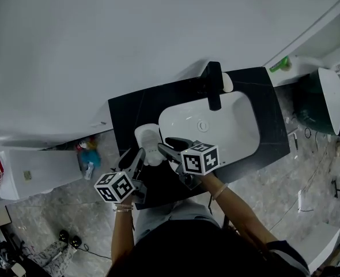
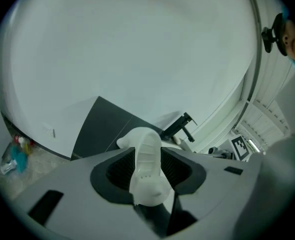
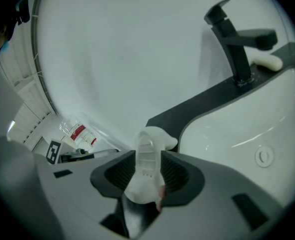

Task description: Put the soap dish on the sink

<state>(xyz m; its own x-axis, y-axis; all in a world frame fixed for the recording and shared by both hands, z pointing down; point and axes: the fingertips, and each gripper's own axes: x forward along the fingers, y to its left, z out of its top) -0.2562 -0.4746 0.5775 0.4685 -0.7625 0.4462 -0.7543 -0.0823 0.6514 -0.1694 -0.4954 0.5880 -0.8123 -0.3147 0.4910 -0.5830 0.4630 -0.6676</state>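
The white soap dish (image 1: 147,138) is over the black counter (image 1: 129,111), just left of the white sink basin (image 1: 242,120). I cannot tell whether it rests on the counter. My left gripper (image 1: 136,156) grips its near-left side and my right gripper (image 1: 165,146) its right side. In the left gripper view the soap dish (image 2: 147,156) stands edge-on between the ribbed pads (image 2: 120,169), touching both. The right gripper view shows the same: the soap dish (image 3: 146,159) is pinched between both pads (image 3: 175,174). The black faucet (image 1: 214,85) stands behind the basin.
A white bar of soap (image 1: 227,82) lies beside the faucet (image 3: 235,39). Bottles (image 1: 88,154) stand on the floor left of the counter, and a white fixture (image 1: 331,100) at the right. A white wall runs behind the counter.
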